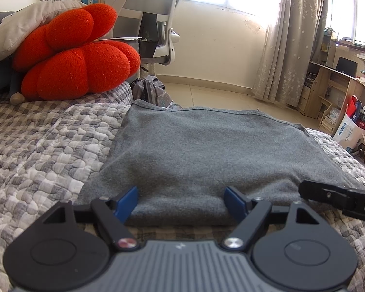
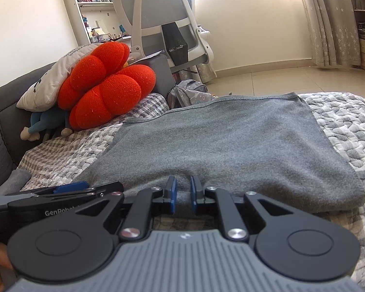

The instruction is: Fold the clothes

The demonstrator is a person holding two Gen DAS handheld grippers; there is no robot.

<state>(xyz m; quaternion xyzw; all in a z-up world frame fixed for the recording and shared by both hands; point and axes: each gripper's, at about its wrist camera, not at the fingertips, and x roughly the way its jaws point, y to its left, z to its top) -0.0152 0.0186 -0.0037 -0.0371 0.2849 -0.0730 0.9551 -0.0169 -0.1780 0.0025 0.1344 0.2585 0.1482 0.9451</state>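
A grey cloth (image 1: 202,150) lies flat on a bed covered by a grey-and-white checked quilt (image 1: 48,146), already doubled over at least once: its near edge is a thick, rounded fold, its far edge a stitched hem. The left hand-held gripper (image 1: 181,200) sits at that near fold with its blue pads spread wide, gripping nothing. The right hand-held gripper (image 2: 183,194) has its pads drawn close, pinching a small ridge of the fold. Judging by the neat rectangle, folding seems partly done (at least one more fold likely remains). A red cushion (image 1: 73,56) rests well apart.
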